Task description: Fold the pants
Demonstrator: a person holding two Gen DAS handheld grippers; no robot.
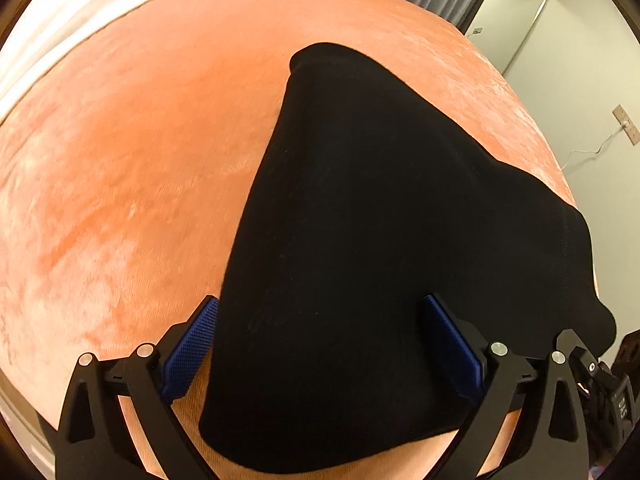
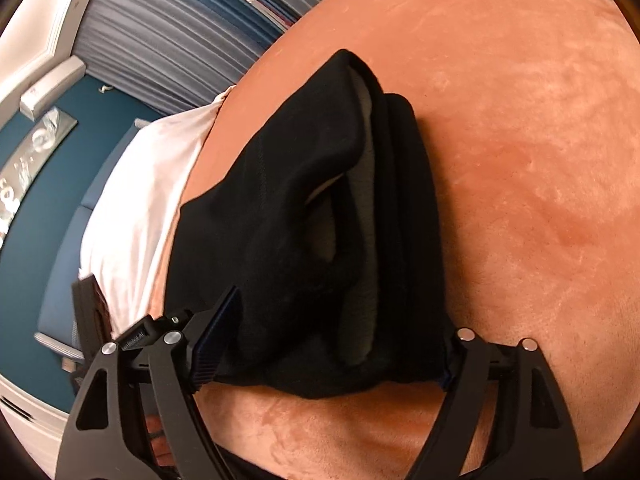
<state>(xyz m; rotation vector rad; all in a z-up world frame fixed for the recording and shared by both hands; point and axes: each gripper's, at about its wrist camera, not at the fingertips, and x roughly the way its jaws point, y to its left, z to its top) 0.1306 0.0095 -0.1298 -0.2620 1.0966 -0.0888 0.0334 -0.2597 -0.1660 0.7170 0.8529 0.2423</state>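
Observation:
Black pants (image 1: 360, 240) lie folded in a thick bundle on an orange plush bed cover (image 1: 120, 160). My left gripper (image 1: 320, 344) is open, its blue pads (image 1: 192, 344) set wide on either side of the bundle's near end. In the right wrist view the pants (image 2: 304, 220) show stacked layers with grey lining inside. My right gripper (image 2: 332, 344) is open too, its jaws straddling the near end of the bundle. The cloth hides the inner faces of the fingers. The other gripper's body shows at the lower right of the left wrist view (image 1: 600, 384).
A white pillow or sheet (image 2: 136, 200) lies at the bed's edge beside the pants. Grey curtains (image 2: 180, 48) and a blue wall panel (image 2: 48, 184) stand beyond. A white wall with an outlet (image 1: 626, 124) and a mirror (image 1: 508, 20) lies past the far side.

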